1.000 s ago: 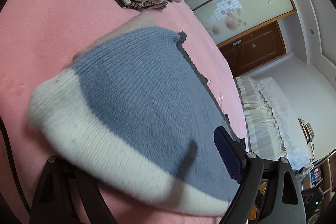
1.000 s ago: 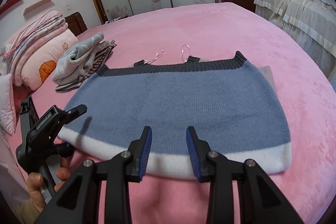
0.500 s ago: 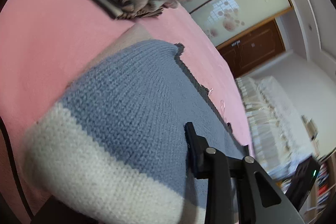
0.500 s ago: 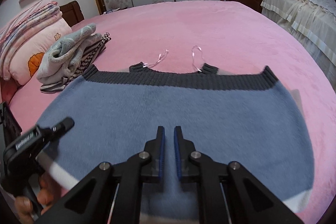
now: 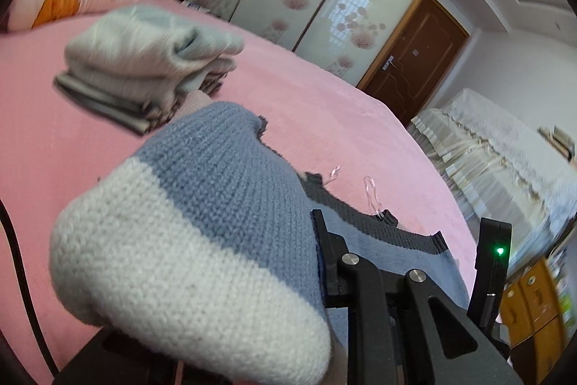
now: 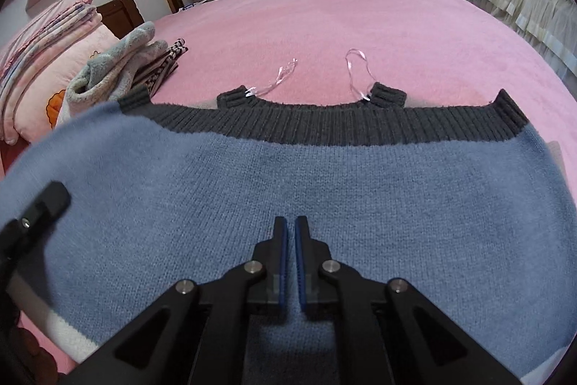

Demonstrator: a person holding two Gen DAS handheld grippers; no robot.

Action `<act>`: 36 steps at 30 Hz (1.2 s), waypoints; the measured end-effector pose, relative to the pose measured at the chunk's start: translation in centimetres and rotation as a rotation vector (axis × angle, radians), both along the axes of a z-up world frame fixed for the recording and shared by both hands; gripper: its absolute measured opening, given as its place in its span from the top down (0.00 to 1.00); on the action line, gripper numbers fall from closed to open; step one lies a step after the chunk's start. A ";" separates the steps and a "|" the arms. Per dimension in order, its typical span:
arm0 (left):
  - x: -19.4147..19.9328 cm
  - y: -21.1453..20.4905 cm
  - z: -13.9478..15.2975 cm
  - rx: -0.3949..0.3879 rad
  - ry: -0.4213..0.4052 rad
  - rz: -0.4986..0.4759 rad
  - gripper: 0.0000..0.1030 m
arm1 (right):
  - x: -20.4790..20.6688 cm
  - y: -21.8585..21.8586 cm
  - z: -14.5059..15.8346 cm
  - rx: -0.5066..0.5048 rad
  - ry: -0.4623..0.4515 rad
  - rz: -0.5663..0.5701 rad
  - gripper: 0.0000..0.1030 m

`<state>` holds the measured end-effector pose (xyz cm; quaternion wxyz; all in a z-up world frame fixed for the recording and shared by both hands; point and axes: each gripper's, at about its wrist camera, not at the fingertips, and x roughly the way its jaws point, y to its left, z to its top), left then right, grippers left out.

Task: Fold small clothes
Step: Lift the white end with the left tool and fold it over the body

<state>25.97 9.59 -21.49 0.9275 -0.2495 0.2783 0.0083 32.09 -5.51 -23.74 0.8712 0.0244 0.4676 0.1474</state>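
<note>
Two grips matter here, and they sit at different ends of the same hem. The knit top (image 6: pixel 324 190), blue with a white hem band and a dark ribbed neckline (image 6: pixel 324 128), lies on the pink bedspread (image 6: pixel 360 24) with its long axis running side to side, neckline on the far side from both tools. The left gripper (image 5: pixel 317 262) has just been closing and now pinches the hem corner: the white band (image 5: pixel 180 276) bulges up over its jaws, lifted off the bedspread, while the opposite pad is hidden under the knit, so how deep the bite goes is hard to judge. The right gripper (image 6: pixel 291 258) has also just been closing; its jaws stand nearly together, low on the top's blue body just beyond the hem, and whether they have caught any yarn or merely rest on it I cannot tell.

From the neckline, both tools are on the near side, the left one at the end toward the stack of folded clothes (image 6: pixel 122 67). The coming fold likely carries hem toward neckline, across the short axis, and the left corner is the one already raised.
</note>
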 end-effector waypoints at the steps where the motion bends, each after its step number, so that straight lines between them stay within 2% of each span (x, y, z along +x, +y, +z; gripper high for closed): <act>1: 0.1 -0.4 0.6 0.019 -0.007 -0.006 0.83 | 0.0 -0.2 0.2 0.014 0.006 0.001 0.96; 4: 0.2 -1.8 2.3 0.070 -0.029 -0.027 0.83 | -0.5 -2.0 1.3 0.106 0.023 -0.009 0.96; 7: 0.3 -4.2 4.3 0.142 -0.060 -0.066 0.83 | -1.6 -4.2 2.5 0.143 0.003 -0.024 0.96; 14: 0.7 -11.1 7.0 0.255 -0.092 -0.163 0.83 | -4.1 -10.4 4.2 0.113 -0.042 -0.064 0.96; 20: 2.1 -17.1 6.0 0.349 -0.047 -0.268 0.83 | -6.5 -16.0 5.1 0.123 -0.079 -0.133 0.96; 26: 2.5 -24.3 1.8 0.473 0.062 -0.424 0.82 | -7.6 -19.7 3.7 0.134 -0.050 -0.187 0.96; 29: 2.1 -26.3 0.5 0.552 0.078 -0.432 0.81 | -8.1 -21.0 3.1 0.142 -0.030 -0.204 0.96; 31: 1.9 -26.8 0.3 0.566 0.077 -0.434 0.81 | -8.4 -21.5 2.9 0.152 -0.029 -0.205 0.96; 36: 1.7 -27.1 1.7 0.538 0.046 -0.429 0.81 | -8.4 -22.6 3.0 0.164 -0.037 -0.214 0.96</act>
